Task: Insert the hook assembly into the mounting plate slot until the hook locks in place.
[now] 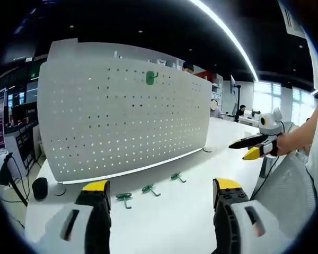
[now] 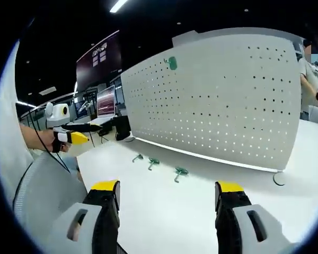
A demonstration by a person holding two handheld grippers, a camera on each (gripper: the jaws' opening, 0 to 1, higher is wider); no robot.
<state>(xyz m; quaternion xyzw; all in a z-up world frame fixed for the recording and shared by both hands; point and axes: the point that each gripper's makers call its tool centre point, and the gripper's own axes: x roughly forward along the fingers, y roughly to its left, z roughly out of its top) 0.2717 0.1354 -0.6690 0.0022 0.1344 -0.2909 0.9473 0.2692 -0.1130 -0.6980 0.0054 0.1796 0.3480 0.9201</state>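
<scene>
My left gripper (image 1: 161, 198) is hovering released, jaws spread wide with nothing between them, above the white table (image 1: 201, 211). My right gripper (image 2: 167, 201) is likewise hanging wide apart and empty over the same table (image 2: 164, 211).

The pegboard (image 1: 122, 116) is standing upright across the table, facing me; in the right gripper view the pegboard (image 2: 217, 95) is running off to the right. One green hook (image 1: 151, 78) is sitting mounted high on the board near its top edge, also showing in the right gripper view as a hook (image 2: 171, 63) near the board's upper left corner.

Three more green hooks are lying loose on the table just in front of the board's base, in a row, apart from each other: one (image 1: 124, 198), one (image 1: 149, 189), one (image 1: 176, 177). In the right gripper view they are lying at (image 2: 137, 157), (image 2: 153, 163) and (image 2: 179, 172). Neither gripper is touching any of them.

In the left gripper view my right gripper (image 1: 254, 145) is coming in from the right, held in my hand (image 1: 291, 142), its yellow-tipped jaws looking parted. In the right gripper view my left gripper (image 2: 74, 135) is showing at the left.

A dark round object (image 1: 40, 188) is sitting on the table beside the board's left end. Monitors (image 2: 107, 100) are glowing behind.
</scene>
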